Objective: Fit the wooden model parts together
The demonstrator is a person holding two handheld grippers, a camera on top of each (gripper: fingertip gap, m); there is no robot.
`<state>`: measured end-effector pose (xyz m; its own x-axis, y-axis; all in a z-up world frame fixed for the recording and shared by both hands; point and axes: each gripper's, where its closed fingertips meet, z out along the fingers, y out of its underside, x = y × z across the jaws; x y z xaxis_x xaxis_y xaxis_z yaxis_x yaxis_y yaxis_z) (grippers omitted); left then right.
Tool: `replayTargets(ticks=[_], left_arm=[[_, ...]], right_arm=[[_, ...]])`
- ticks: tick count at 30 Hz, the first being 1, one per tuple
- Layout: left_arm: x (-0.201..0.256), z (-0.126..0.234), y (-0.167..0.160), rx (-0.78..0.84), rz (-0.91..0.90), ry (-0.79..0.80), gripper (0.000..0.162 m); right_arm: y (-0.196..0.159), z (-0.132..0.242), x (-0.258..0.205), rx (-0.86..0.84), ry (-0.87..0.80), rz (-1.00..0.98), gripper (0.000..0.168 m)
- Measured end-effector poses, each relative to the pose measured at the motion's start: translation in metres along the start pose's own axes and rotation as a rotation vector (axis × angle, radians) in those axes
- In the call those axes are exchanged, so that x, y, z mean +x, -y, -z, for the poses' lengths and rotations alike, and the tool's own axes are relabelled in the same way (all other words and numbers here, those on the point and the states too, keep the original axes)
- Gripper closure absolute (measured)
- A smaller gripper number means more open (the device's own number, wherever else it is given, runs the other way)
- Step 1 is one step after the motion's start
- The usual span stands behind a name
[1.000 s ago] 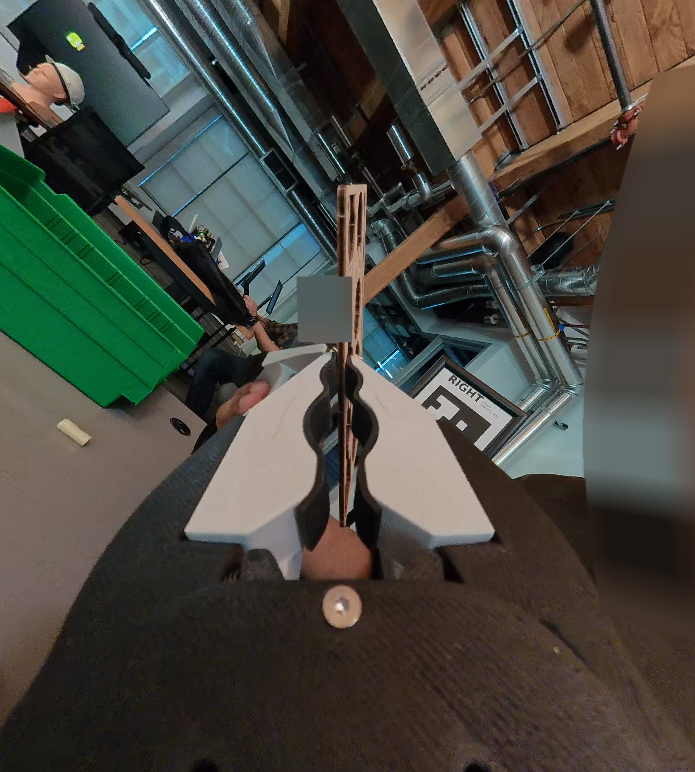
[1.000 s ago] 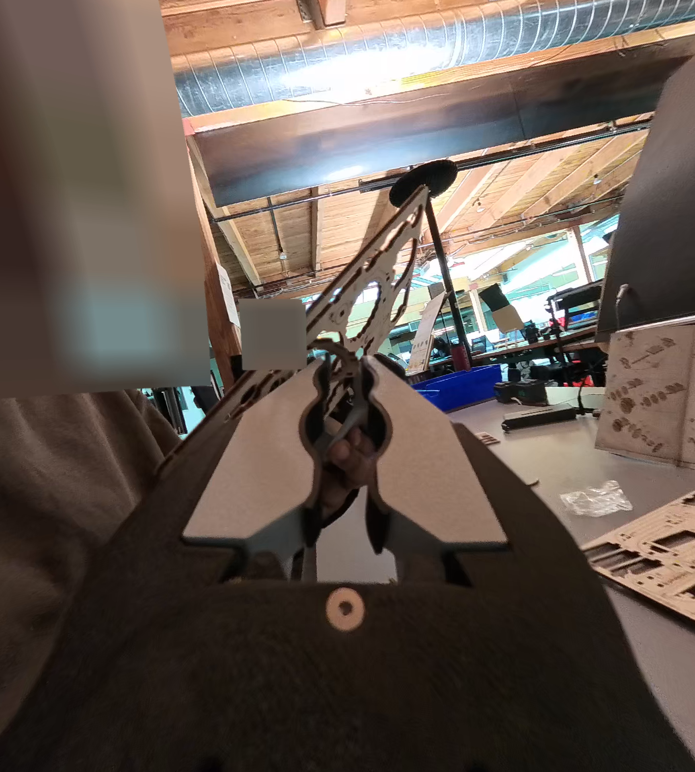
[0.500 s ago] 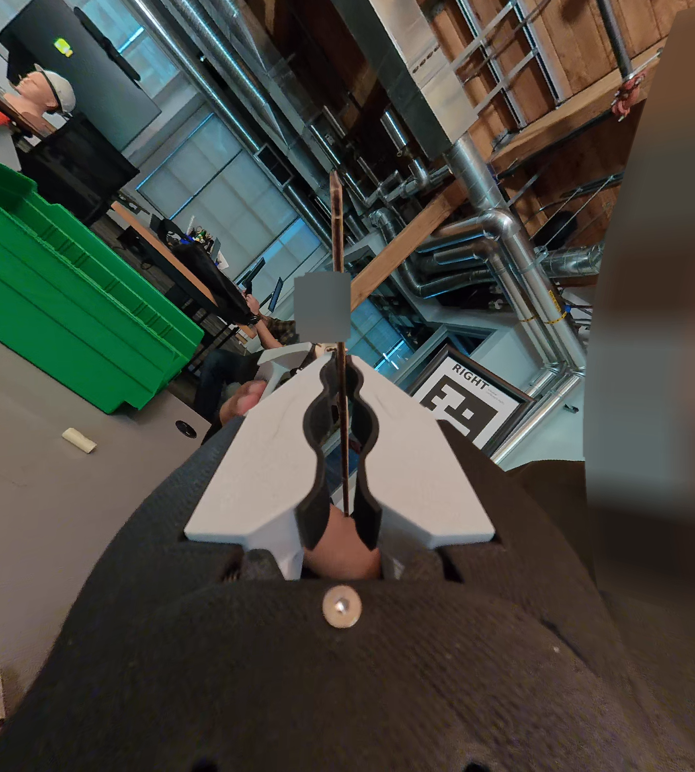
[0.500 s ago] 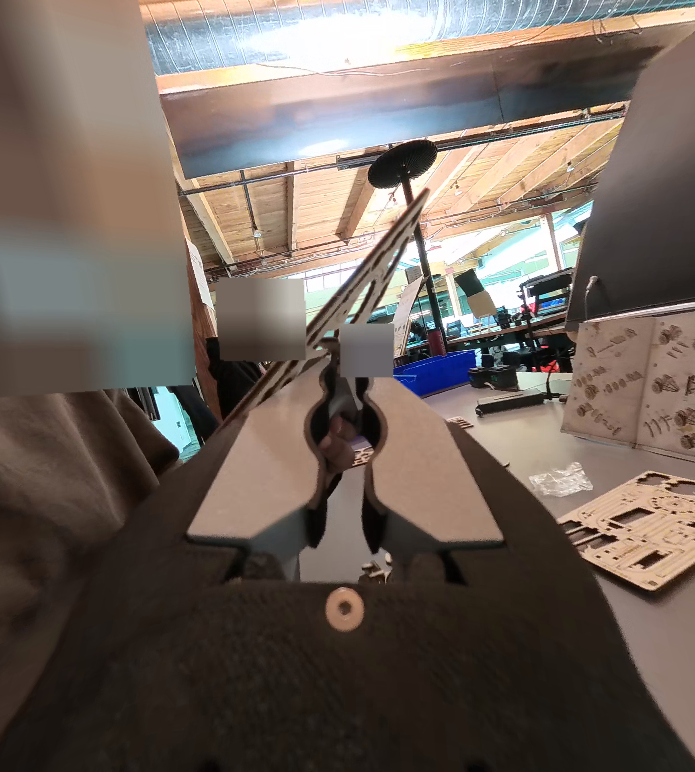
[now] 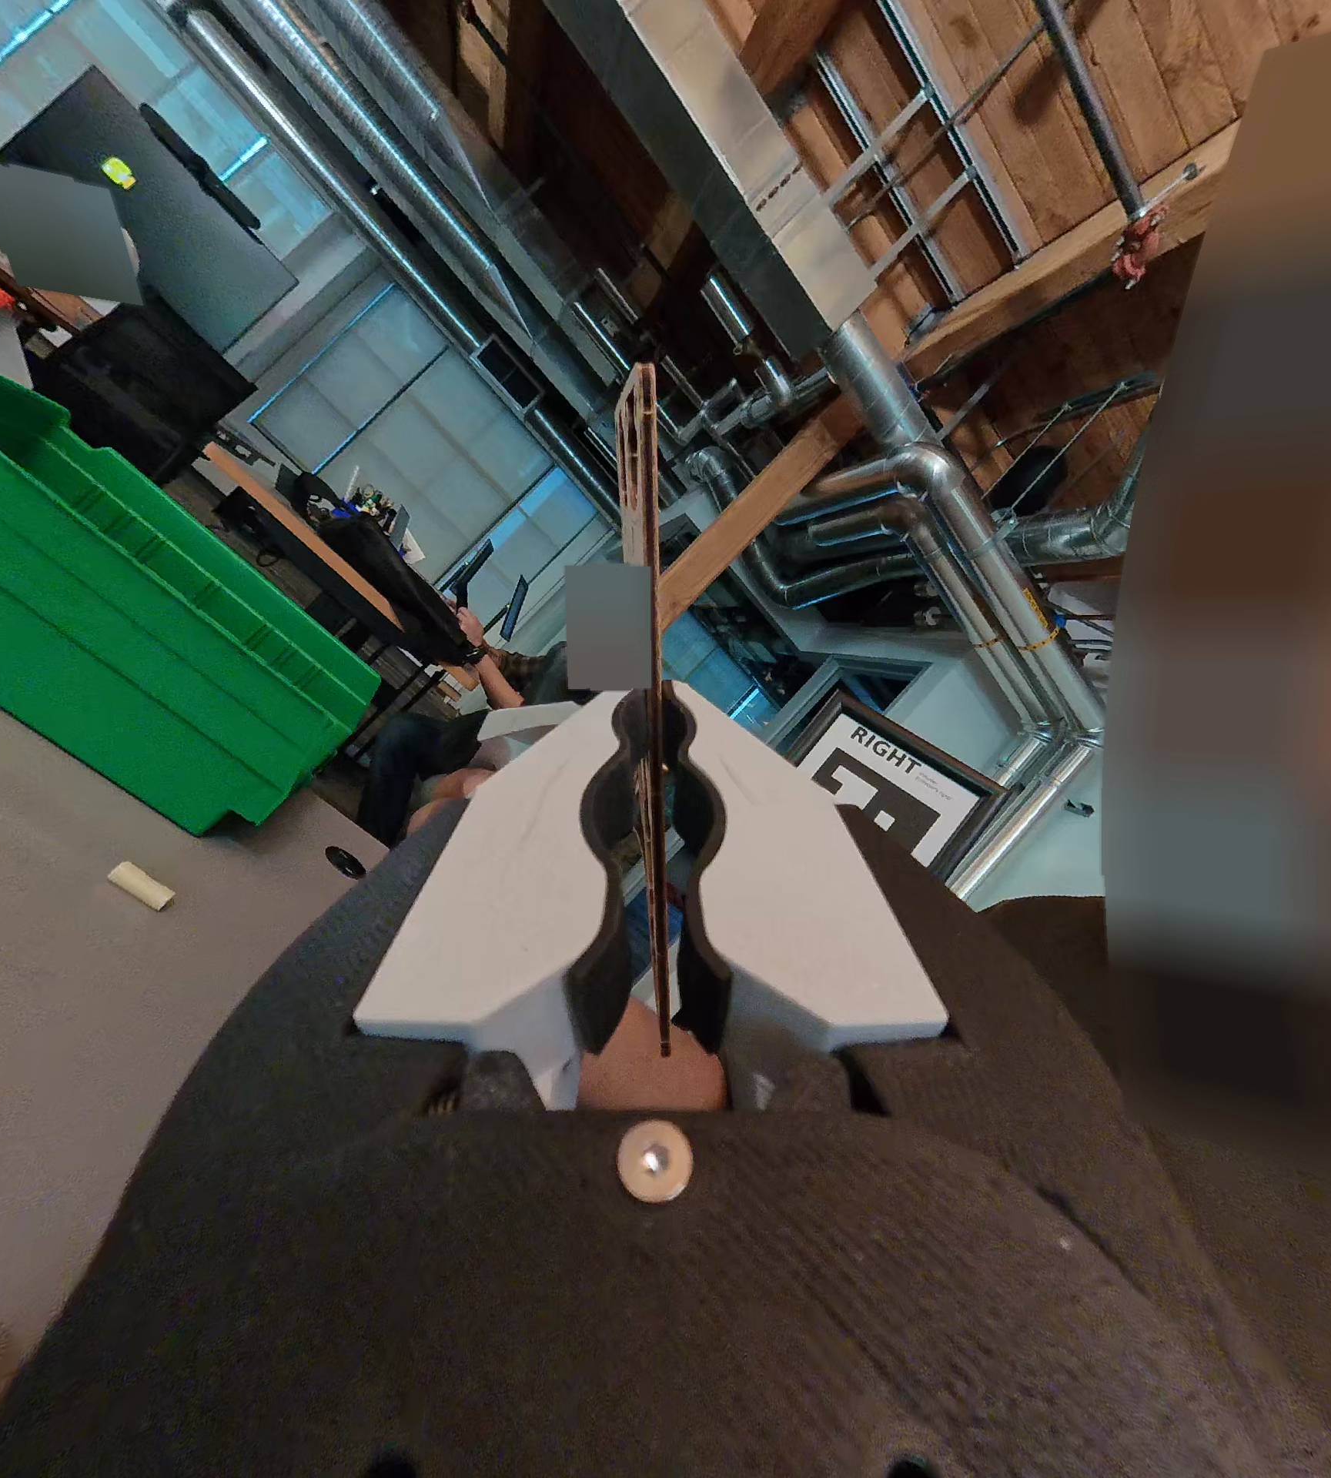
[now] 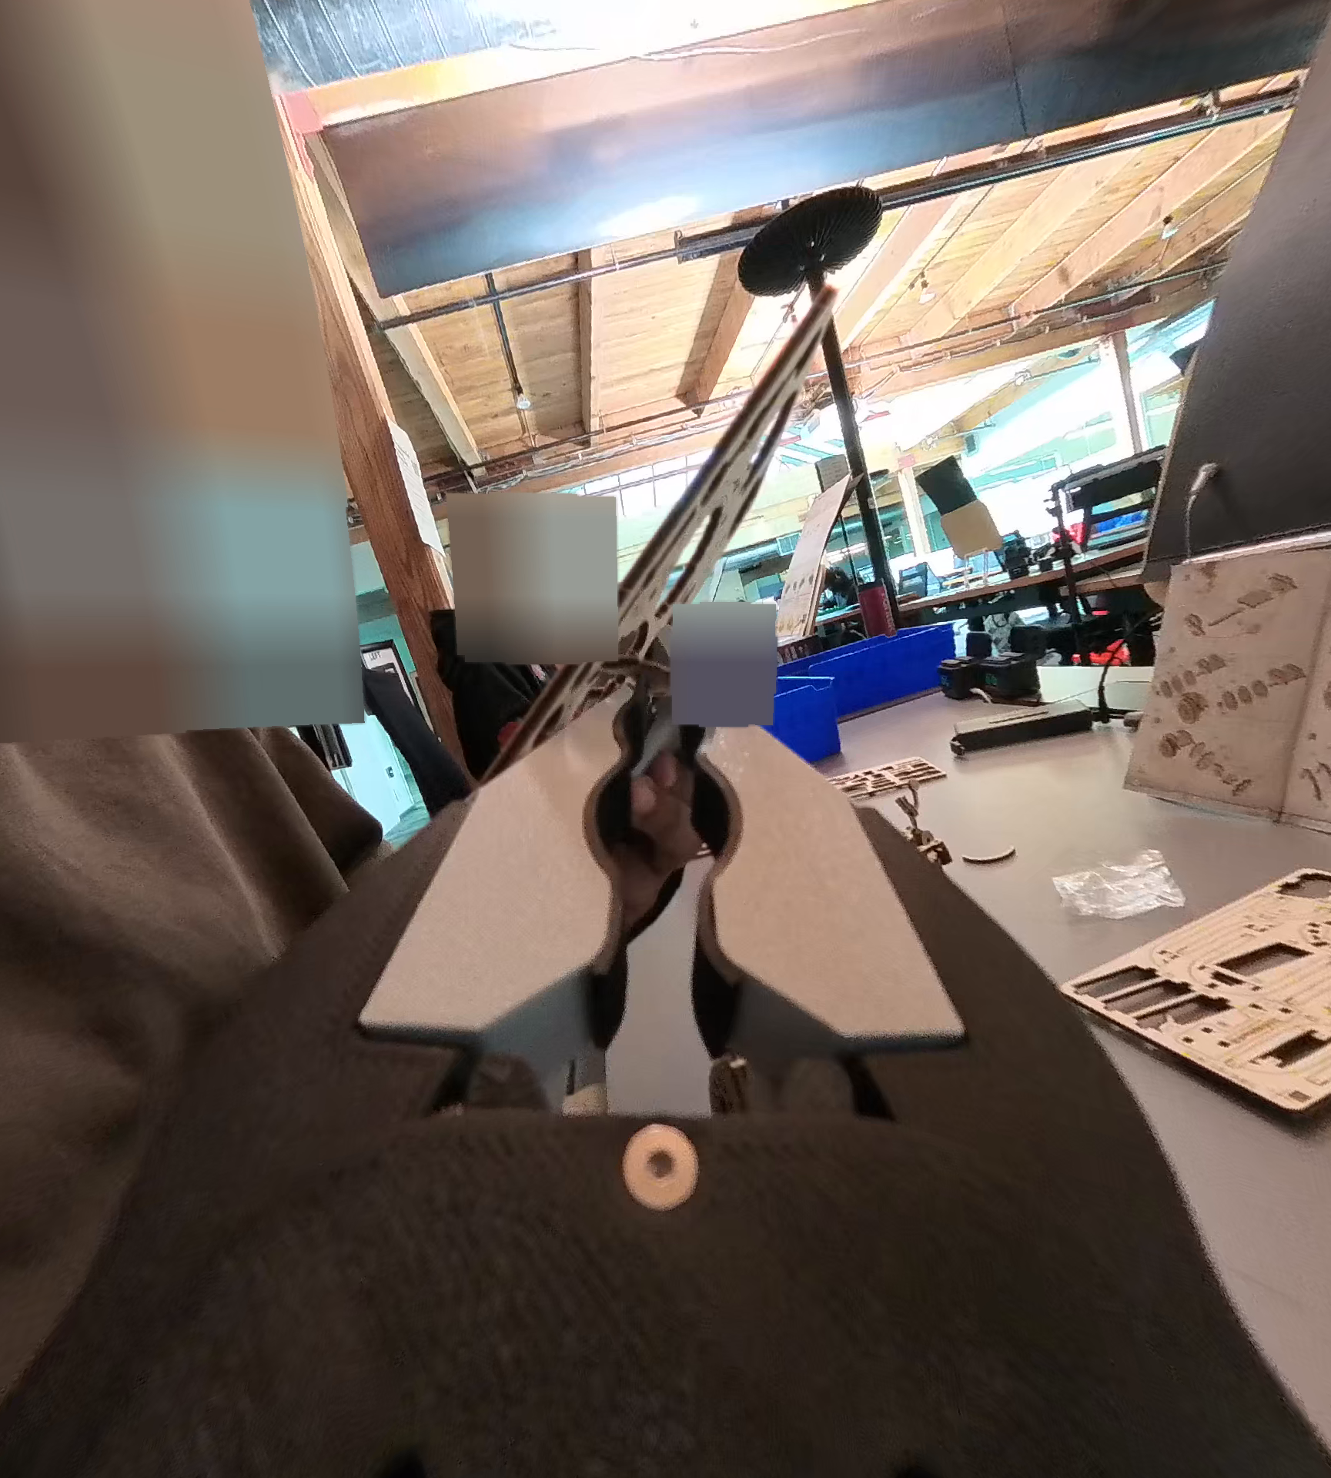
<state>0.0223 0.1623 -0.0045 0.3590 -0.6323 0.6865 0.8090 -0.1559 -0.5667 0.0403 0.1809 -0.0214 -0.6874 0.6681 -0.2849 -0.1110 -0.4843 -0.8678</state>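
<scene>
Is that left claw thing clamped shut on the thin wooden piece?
Shut: the left gripper's black pads pinch the thin perforated wooden model part at their tips.

green bins [image 5: 126,640], blue bins [image 6: 846,680], tan wood sheet [image 6: 1246,992]

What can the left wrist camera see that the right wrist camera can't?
Only the left wrist view shows the green bins and a small pale scrap on the grey table.

Only the right wrist view shows the cut-out plywood sheet, a crumpled clear bag, an open instruction booklet and blue bins.

Both show a slotted wooden part: edge-on in the left gripper, slanting up past the right gripper. In each, it appears pinched between the fingers.
</scene>
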Motion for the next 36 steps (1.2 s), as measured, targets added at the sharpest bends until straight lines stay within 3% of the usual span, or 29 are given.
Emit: replayTargets(ticks=[7,12,20,25,32,36], left_arm=[[-0.005,0.000,-0.006,-0.062,0.072,0.022,0.162],[-0.009,0.000,-0.010,-0.067,0.093,0.043,0.162],[-0.015,0.015,0.016,0.039,-0.045,0.104,0.162],[-0.018,0.020,0.020,0.024,-0.175,0.167,0.162],[-0.020,0.020,0.015,-0.055,-0.328,0.228,0.162],[-0.021,0.016,0.007,-0.101,-0.316,0.221,0.162]], right_arm=[[0.007,0.000,-0.002,0.088,-0.022,0.065,0.163],[0.009,0.001,0.000,0.124,-0.011,-0.004,0.163],[0.012,0.019,0.038,0.131,-0.147,-0.156,0.153],[0.027,0.032,0.044,0.208,-0.126,-0.243,0.132],[0.002,0.007,0.030,0.009,-0.101,-0.256,0.122],[-0.008,0.000,0.024,-0.025,-0.068,-0.293,0.132]])
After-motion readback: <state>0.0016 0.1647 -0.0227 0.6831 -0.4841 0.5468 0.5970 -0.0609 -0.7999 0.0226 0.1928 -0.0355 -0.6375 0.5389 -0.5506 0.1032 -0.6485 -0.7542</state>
